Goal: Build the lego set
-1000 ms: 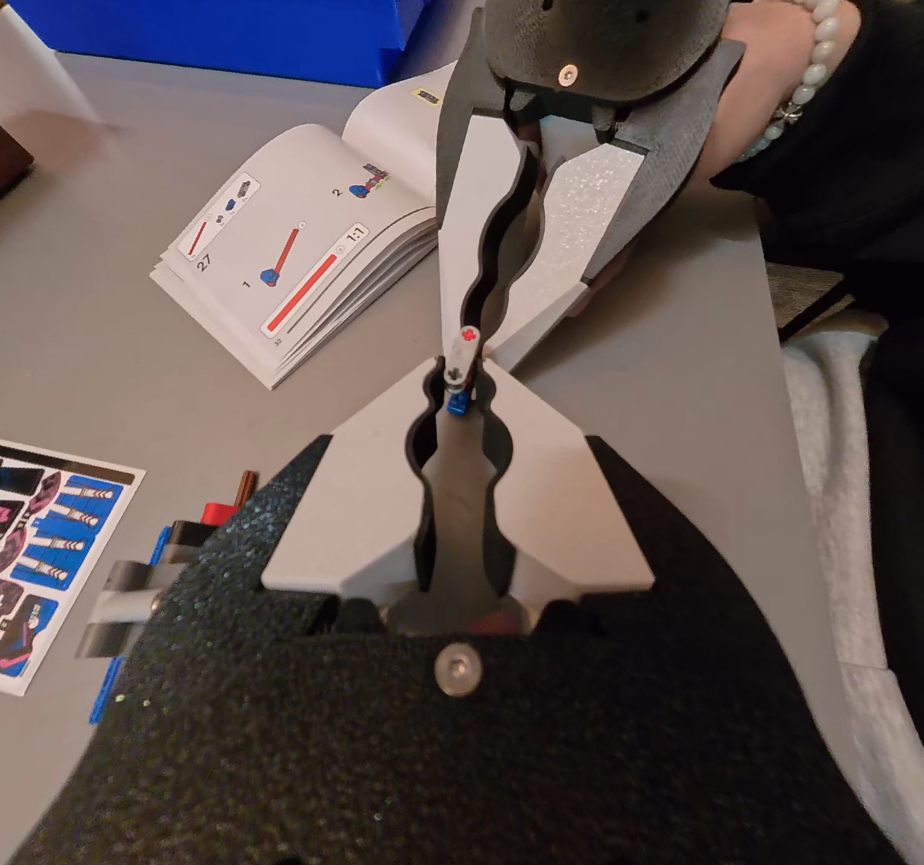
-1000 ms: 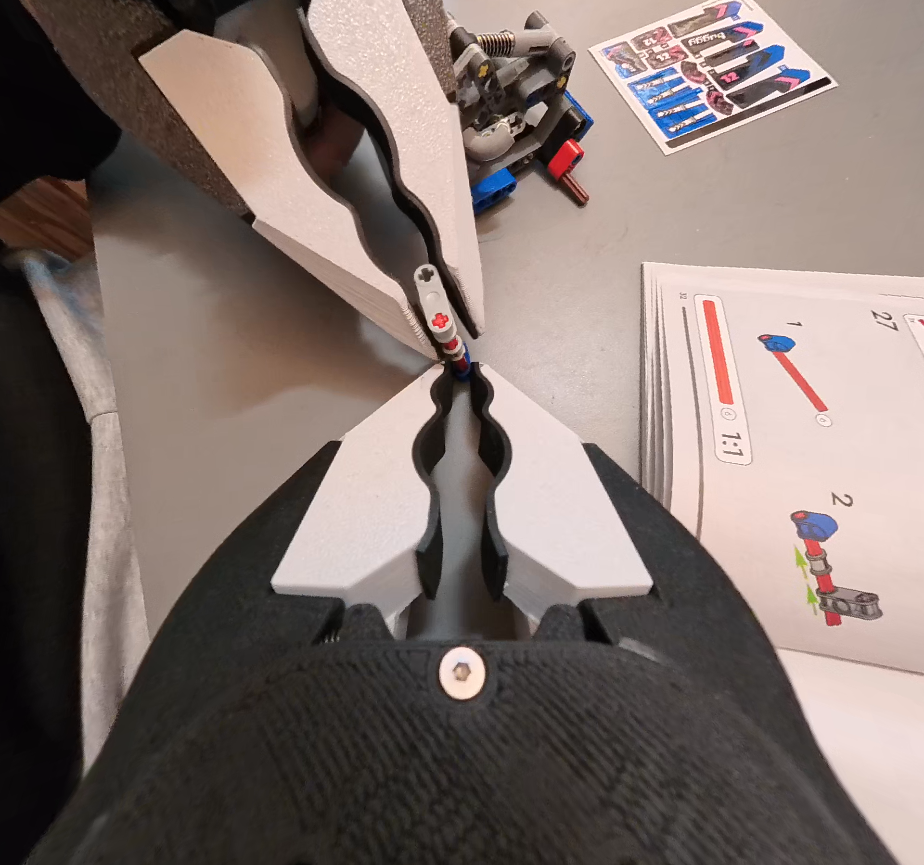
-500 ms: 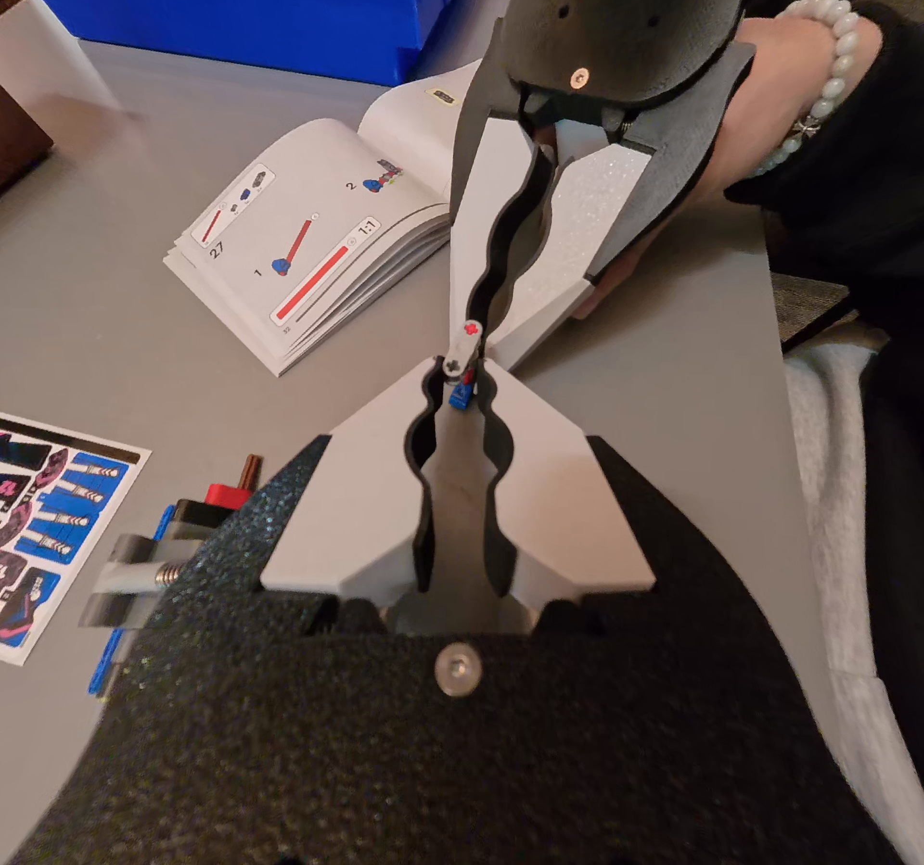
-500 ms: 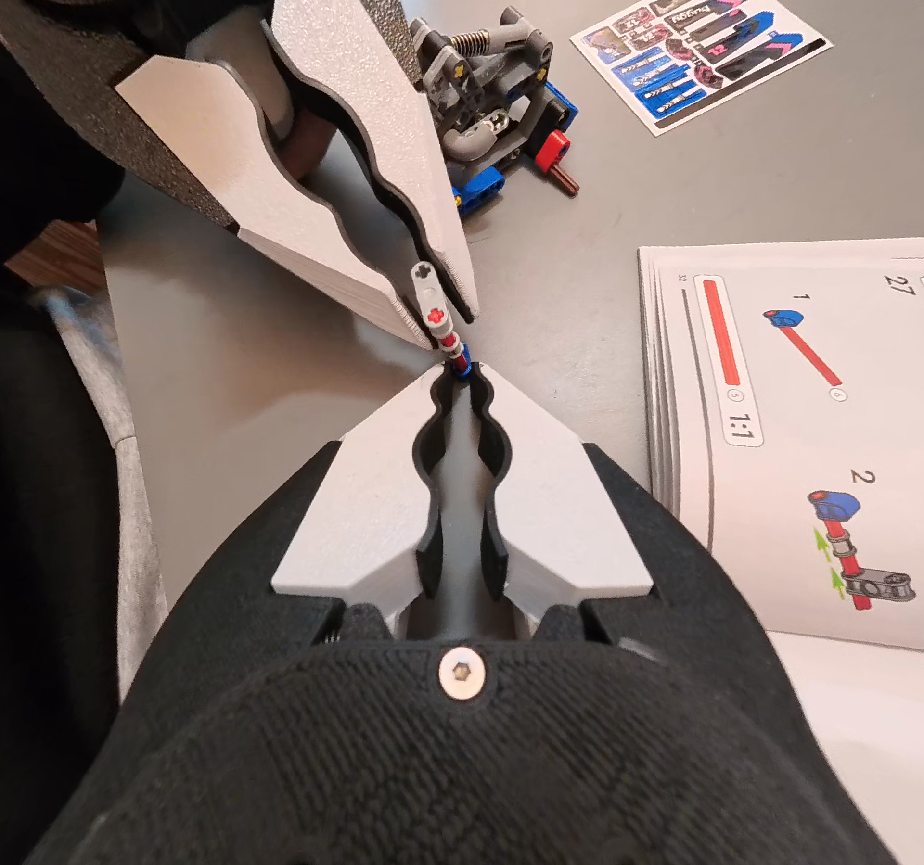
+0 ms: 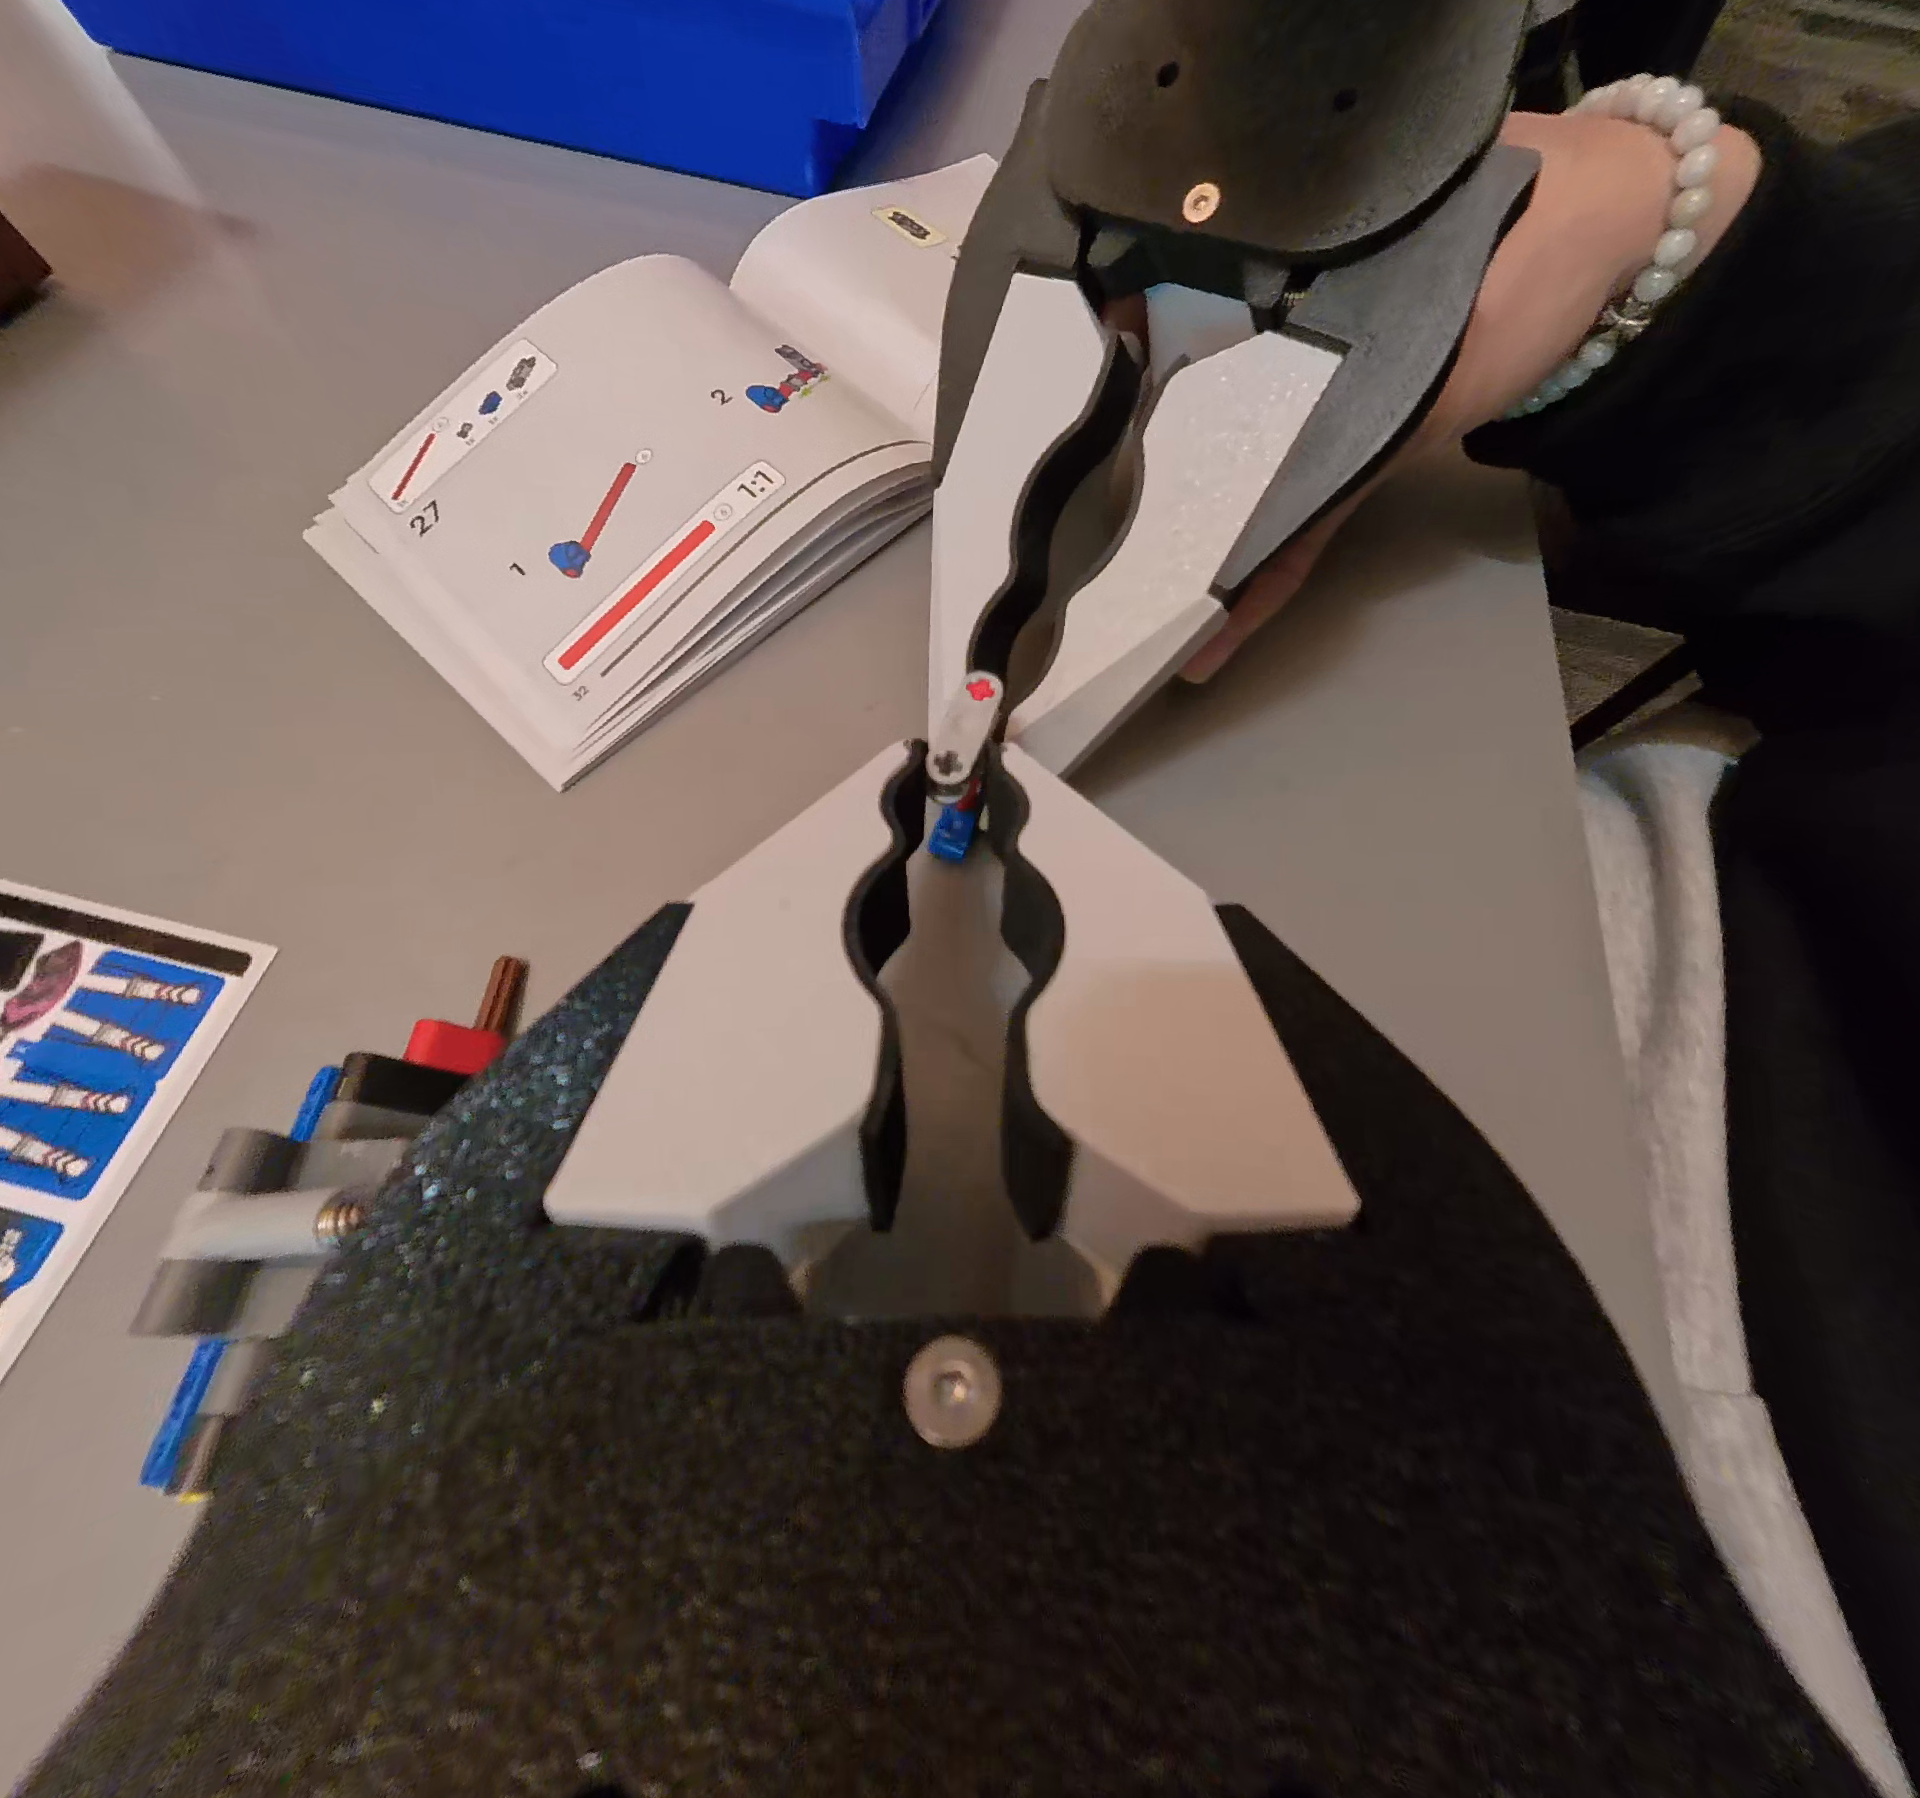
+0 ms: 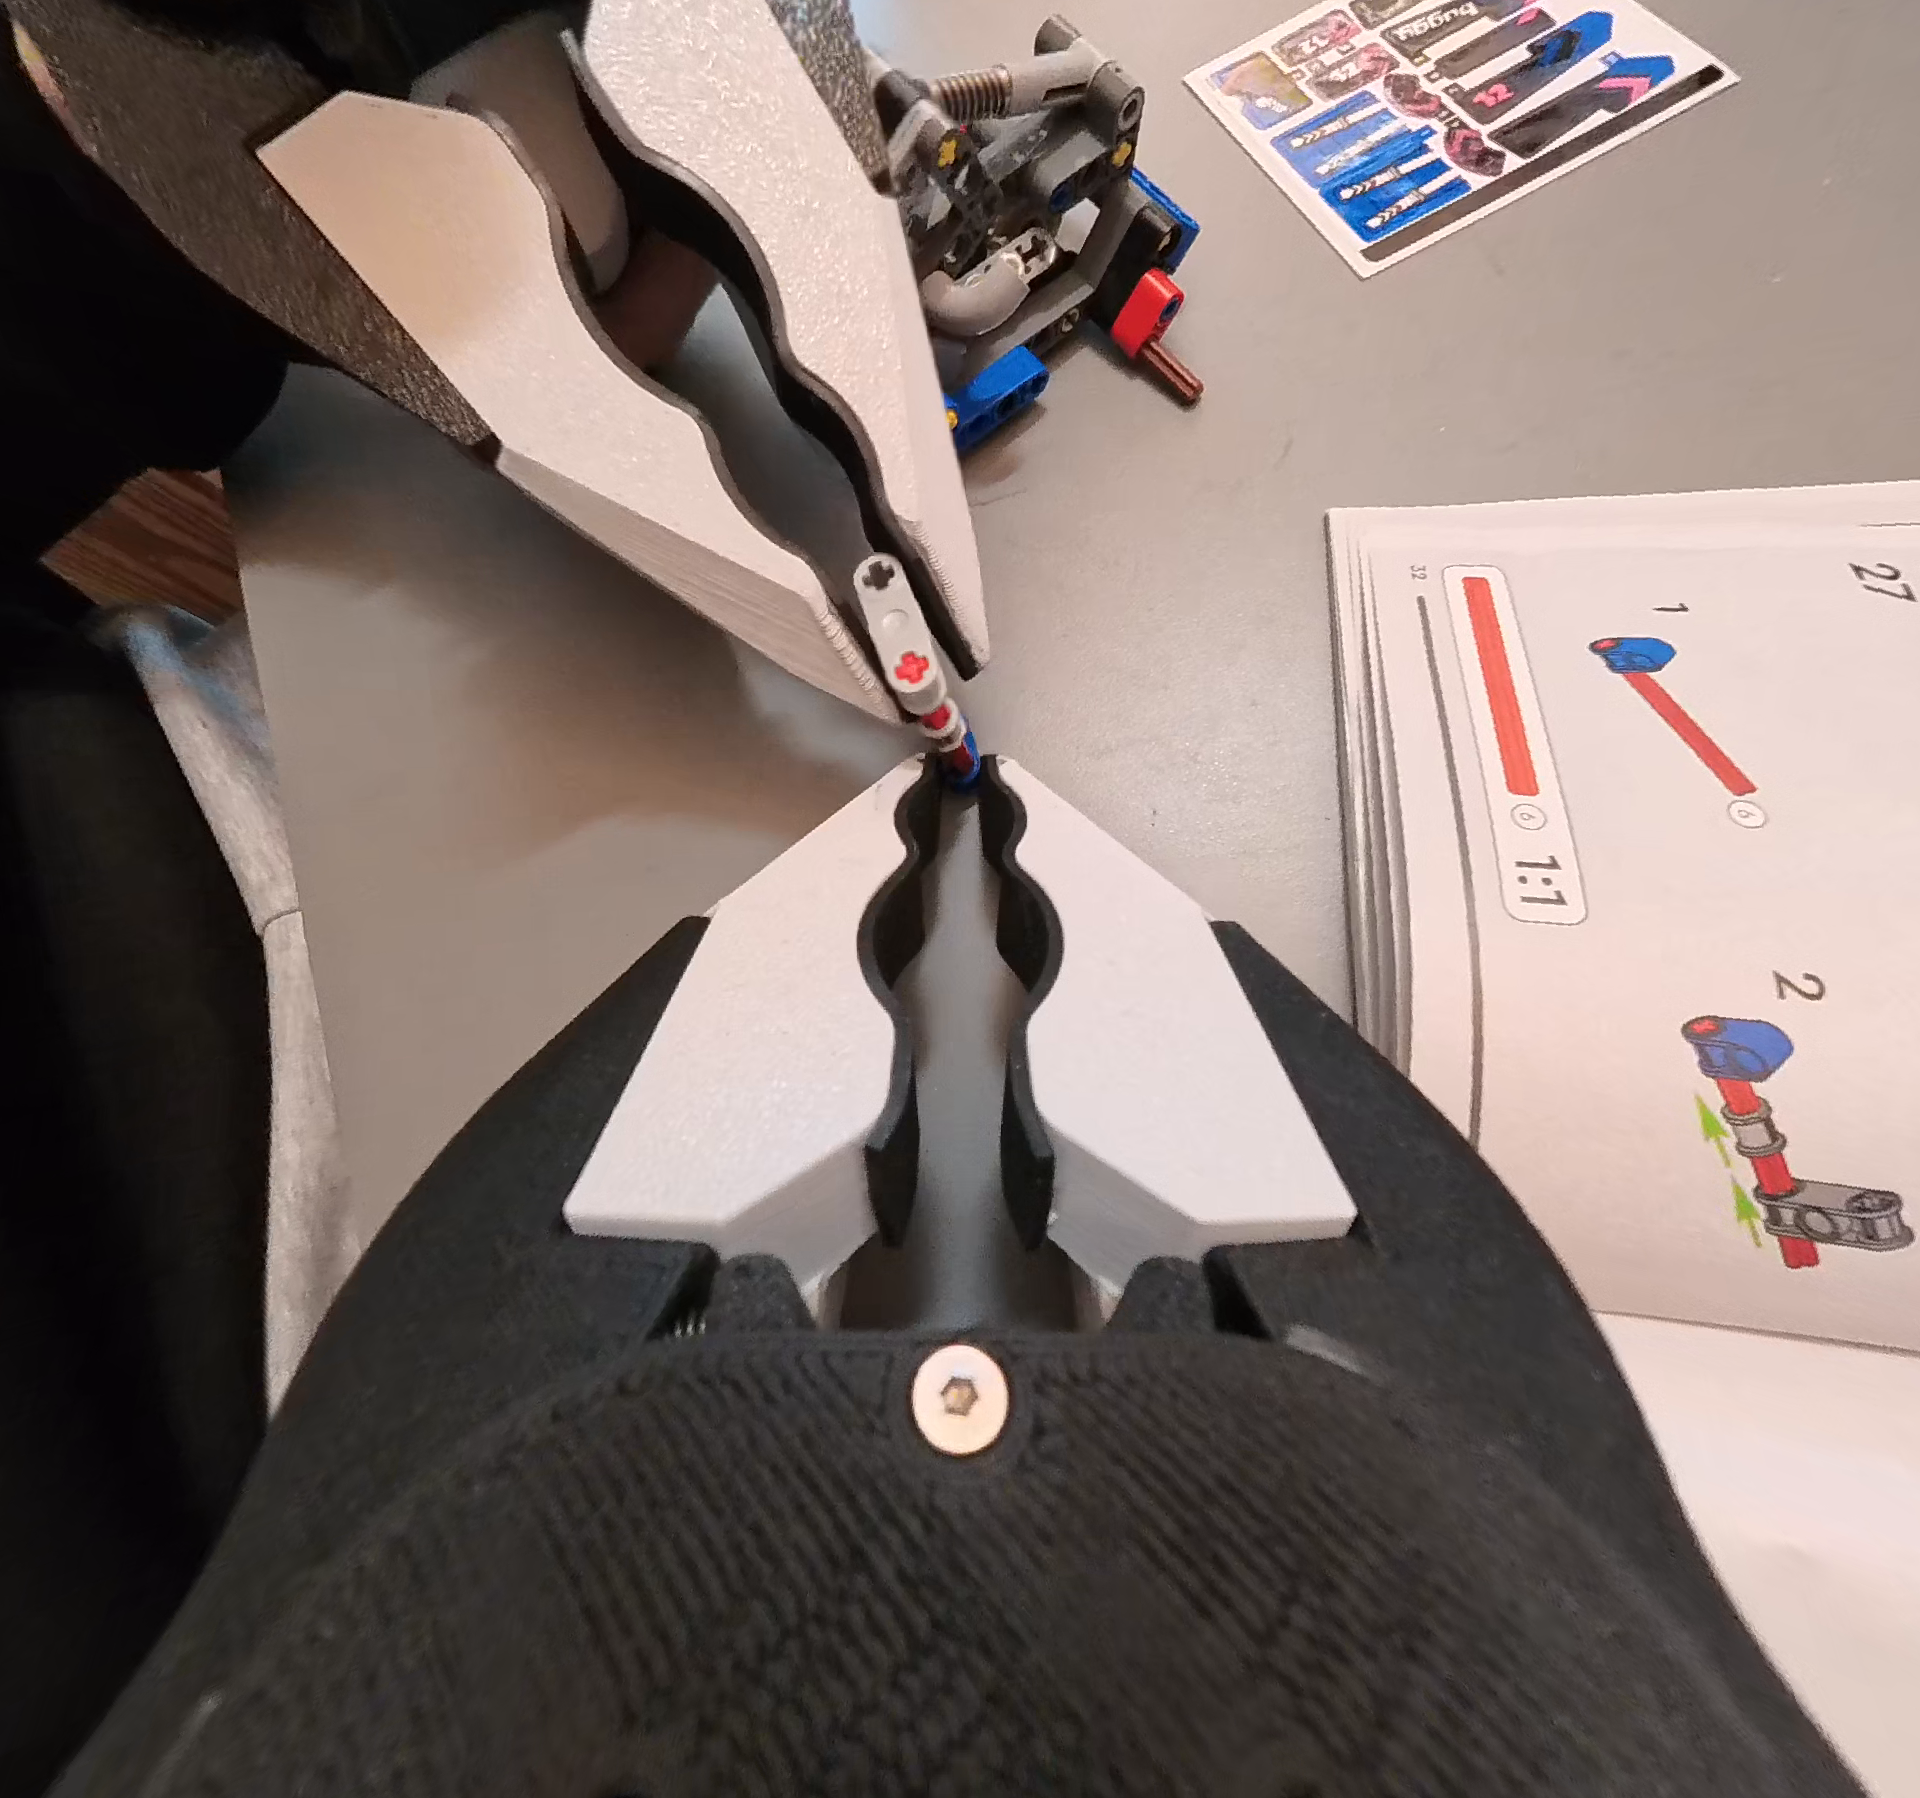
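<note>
My left gripper (image 5: 951, 766) is shut on a small grey liftarm (image 5: 958, 732). A red axle (image 6: 940, 714) passes through the liftarm's end hole. The axle runs down to a blue connector (image 6: 962, 774), and my right gripper (image 6: 961, 766) is shut on that. The two grippers meet tip to tip above the grey table (image 5: 208, 605). In the right wrist view the left gripper (image 6: 925, 683) comes in from the upper left with the liftarm (image 6: 894, 626) between its tips. In the left wrist view the right gripper (image 5: 997, 709) comes in from above, and the blue connector (image 5: 951, 829) shows through the gap between my left fingers.
A part-built grey, black and blue lego chassis (image 6: 1029, 231) stands on the table beside a sticker sheet (image 6: 1455, 86). An open instruction booklet (image 5: 644, 501) lies behind the grippers. Blue bins (image 5: 520, 3) stand at the back. A hand with a bead bracelet (image 5: 1579, 221) holds the right gripper near the table's right edge. The grippers are tip to tip, or close to it.
Both grippers stay shut on the same small assembly. The hands sway only slightly, and the liftarm has not visibly shifted along the axle.
</note>
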A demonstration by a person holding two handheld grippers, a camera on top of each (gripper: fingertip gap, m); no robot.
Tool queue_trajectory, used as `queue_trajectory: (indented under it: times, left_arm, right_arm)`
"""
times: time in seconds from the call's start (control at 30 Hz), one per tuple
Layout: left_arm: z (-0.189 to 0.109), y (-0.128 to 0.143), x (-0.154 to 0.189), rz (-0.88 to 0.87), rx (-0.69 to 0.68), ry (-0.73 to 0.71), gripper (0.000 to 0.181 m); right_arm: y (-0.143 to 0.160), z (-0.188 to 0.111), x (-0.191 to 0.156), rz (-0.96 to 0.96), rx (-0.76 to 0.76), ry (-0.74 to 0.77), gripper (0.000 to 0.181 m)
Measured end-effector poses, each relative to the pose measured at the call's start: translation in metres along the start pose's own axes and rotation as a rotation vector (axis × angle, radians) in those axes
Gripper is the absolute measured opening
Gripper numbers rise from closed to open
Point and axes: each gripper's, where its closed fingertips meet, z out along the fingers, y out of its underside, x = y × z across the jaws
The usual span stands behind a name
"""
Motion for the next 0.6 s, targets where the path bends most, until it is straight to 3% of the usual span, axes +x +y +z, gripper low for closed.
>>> queue_trajectory:
  times: [0.23,0.4,0.5,0.6]
  left_arm:
    - [0.0019,0.0059,-0.0022,-0.023,-0.038,-0.025,0.012]
    - [0.0054,0.0022,-0.0018,-0.213,-0.006,-0.052,0.008]
    - [0.0041,0.0033,-0.0017,-0.18,-0.008,-0.107,0.009]
    - [0.0036,0.003,-0.0006,-0.254,0.01,-0.109,0.01]
  right_arm:
    - [-0.0004,0.0,0.002,0.063,0.009,0.004,0.006]
    - [-0.0011,0.0,0.0027,0.092,0.017,0.017,0.005]
    - [-0.0011,0.0005,0.0027,0.082,0.016,0.033,0.006]
    - [-0.001,0.0006,0.0027,0.081,0.016,0.033,0.006]
